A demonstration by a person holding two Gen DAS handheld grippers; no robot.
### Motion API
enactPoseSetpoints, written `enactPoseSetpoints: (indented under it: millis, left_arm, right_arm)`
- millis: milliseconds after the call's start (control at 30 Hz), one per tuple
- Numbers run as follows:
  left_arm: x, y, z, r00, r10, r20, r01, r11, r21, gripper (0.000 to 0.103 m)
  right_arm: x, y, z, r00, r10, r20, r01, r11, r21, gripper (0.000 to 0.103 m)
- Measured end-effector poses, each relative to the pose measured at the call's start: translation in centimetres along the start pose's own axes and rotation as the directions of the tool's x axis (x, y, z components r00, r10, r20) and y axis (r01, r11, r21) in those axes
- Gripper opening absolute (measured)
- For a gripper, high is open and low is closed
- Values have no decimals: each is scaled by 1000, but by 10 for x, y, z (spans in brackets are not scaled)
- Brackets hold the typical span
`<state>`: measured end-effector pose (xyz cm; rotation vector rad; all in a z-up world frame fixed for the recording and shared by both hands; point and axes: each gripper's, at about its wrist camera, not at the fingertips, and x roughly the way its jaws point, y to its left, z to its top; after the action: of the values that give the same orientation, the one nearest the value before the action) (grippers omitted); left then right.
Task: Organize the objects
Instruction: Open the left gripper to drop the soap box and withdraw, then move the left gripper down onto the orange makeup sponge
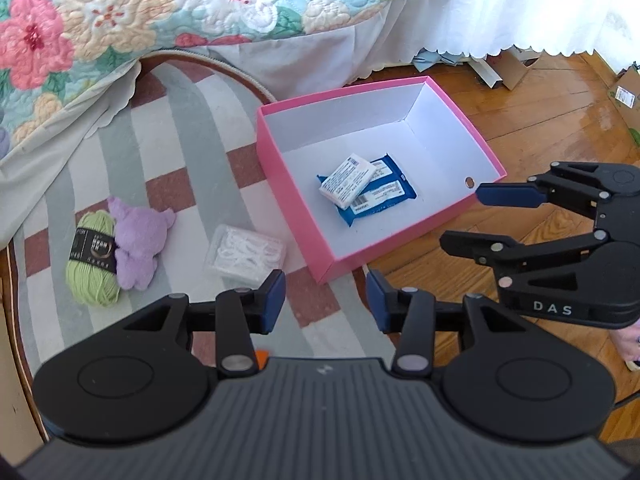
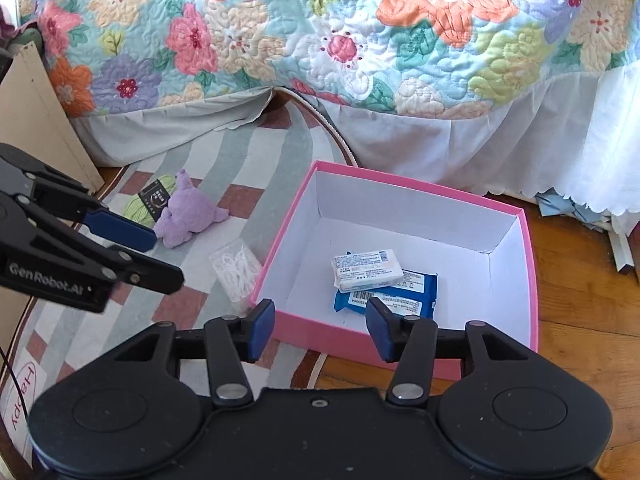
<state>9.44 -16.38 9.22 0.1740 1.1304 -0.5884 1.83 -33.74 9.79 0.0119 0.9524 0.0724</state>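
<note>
A pink box point(image 1: 298, 196) with white insides is sitting on the floor, partly on the striped rug point(image 1: 180, 152) and partly on the wooden floor point(image 1: 540, 120). Inside it, 1 blue pack point(image 1: 394, 196) is lying flat, and 1 small white packet point(image 1: 347, 184) is lying flat on top of it. In the right wrist view the white packet's long side is running left to right, and the blue pack is peeking out below it.

On the rug, a clear bag of white bits point(image 1: 245, 255) is lying just beside the box. Farther left, a green yarn ball point(image 1: 94, 258) is lying on its side, touching a purple soft toy point(image 1: 138, 240).

The left gripper point(image 1: 326, 304) is hanging over the rug with its 2 fingers wide apart, holding nothing. The right gripper point(image 2: 320, 330) is hanging over the near wall of the box, fingers wide apart too, holding nothing
</note>
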Motion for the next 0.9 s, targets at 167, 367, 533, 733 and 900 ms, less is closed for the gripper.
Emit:
enactPoseSetpoints:
  millis: [167,367,533,733,900]
  left_arm:
    - [-5,2,-6,999,42,7,-42,998,39,44]
    - [-15,9,-15,999,53,7,-53,998,32,44]
    - [-27,12,-26,997,69,25,-70,997,46,45]
    - [-37,14,-42,997,76,28,-78,995,63,48]
    - [-41,20,-57,995,94,31,-95,994,58,49]
  right_arm:
    - [-12,12,-3,1000,-14,6,14,999,-29,69]
    - [-21,27,-6,1000,-8,5,8,999,-51,72]
    - [-31,42,-10,1000,10,12,-9,995,-96,74]
    - [-37,63,-15,999,50,11,-47,989,-144,75]
    - [-40,80,-20,995,96,36,-88,979,-184,78]
